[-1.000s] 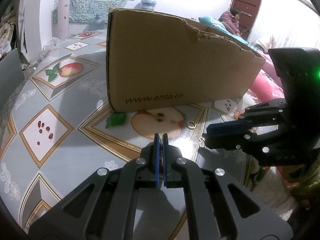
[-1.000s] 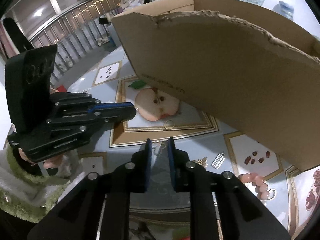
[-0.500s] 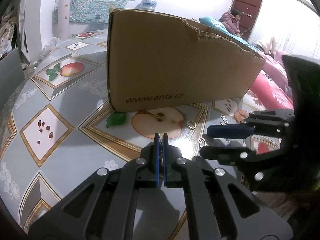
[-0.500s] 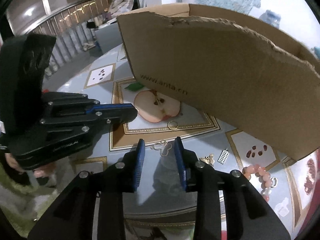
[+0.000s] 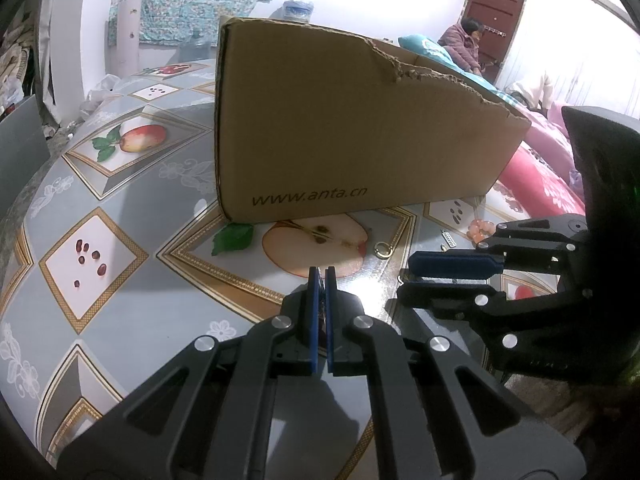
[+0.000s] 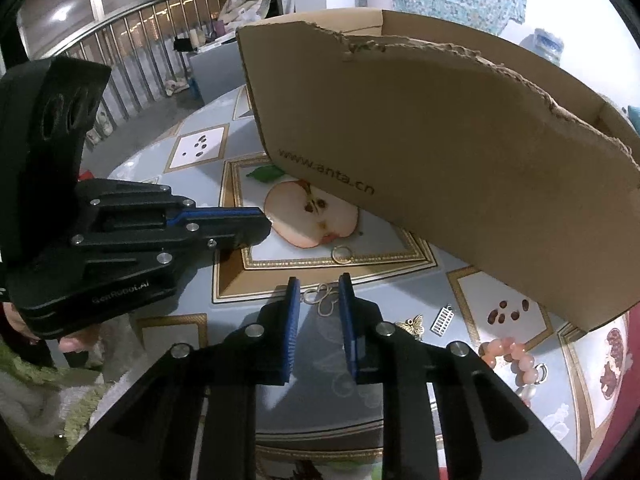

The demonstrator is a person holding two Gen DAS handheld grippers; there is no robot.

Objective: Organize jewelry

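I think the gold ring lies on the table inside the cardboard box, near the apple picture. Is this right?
Not quite. The gold ring lies on the table outside the cardboard box, in front of it, near the apple picture. The right wrist view shows this.

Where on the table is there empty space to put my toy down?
The table is bare beside the untorn end of the cardboard box, around the seed picture. It is crowded by the box's torn end: gold ring, silver clasp, butterfly charm, pink beads.
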